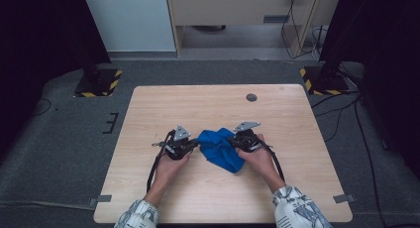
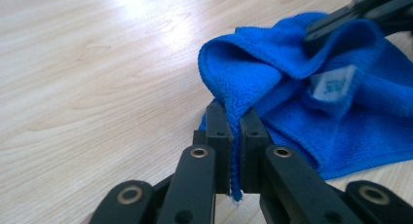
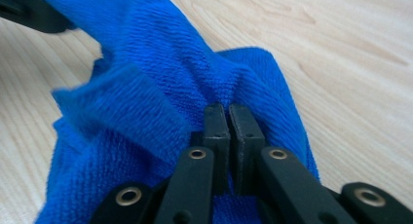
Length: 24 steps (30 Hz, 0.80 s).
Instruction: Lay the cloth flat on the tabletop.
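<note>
High view: blue cloth [image 1: 221,147] between left tool [image 1: 194,145] and right tool [image 1: 236,140], both clamped on its edges.

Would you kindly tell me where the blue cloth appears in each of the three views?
High view: the blue cloth lies at the table's middle, between the left gripper and the right gripper.
Left gripper view: right half, its edge pinched between the jaws at bottom centre.
Right gripper view: left and centre, bunched around the shut jaws.
Shared landmark: the pale wooden table.
</note>
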Each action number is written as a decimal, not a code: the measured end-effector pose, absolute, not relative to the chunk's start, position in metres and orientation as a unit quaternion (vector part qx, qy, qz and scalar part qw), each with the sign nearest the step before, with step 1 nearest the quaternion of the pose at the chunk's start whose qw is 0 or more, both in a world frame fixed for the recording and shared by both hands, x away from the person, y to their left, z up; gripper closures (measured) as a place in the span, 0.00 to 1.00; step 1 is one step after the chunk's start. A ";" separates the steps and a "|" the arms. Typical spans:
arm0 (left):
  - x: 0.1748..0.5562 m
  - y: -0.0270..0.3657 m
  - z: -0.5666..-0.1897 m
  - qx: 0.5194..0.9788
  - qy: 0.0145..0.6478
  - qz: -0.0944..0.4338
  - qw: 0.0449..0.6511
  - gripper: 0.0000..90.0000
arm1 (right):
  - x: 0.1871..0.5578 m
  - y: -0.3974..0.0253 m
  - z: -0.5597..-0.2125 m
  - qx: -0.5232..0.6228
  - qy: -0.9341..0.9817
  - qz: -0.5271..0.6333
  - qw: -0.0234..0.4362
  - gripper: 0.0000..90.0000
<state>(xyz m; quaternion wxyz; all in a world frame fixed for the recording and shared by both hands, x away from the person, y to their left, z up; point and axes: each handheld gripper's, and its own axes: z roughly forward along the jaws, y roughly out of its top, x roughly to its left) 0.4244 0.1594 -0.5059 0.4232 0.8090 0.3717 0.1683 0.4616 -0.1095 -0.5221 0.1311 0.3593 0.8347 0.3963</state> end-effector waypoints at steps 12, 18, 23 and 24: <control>0.423 0.164 -0.507 0.806 0.383 0.170 0.418 0.95 | 0.439 -0.120 -0.488 0.354 0.814 0.436 0.148 0.63; 0.423 0.166 -0.508 0.805 0.387 0.171 0.416 0.94 | 0.418 -0.122 -0.483 0.338 0.812 0.453 0.144 0.70; 0.423 0.166 -0.507 0.804 0.386 0.173 0.417 0.94 | 0.405 -0.120 -0.488 0.324 0.818 0.454 0.138 0.78; 0.423 0.167 -0.506 0.800 0.390 0.176 0.421 0.94 | 0.400 -0.117 -0.492 0.319 0.821 0.453 0.136 0.80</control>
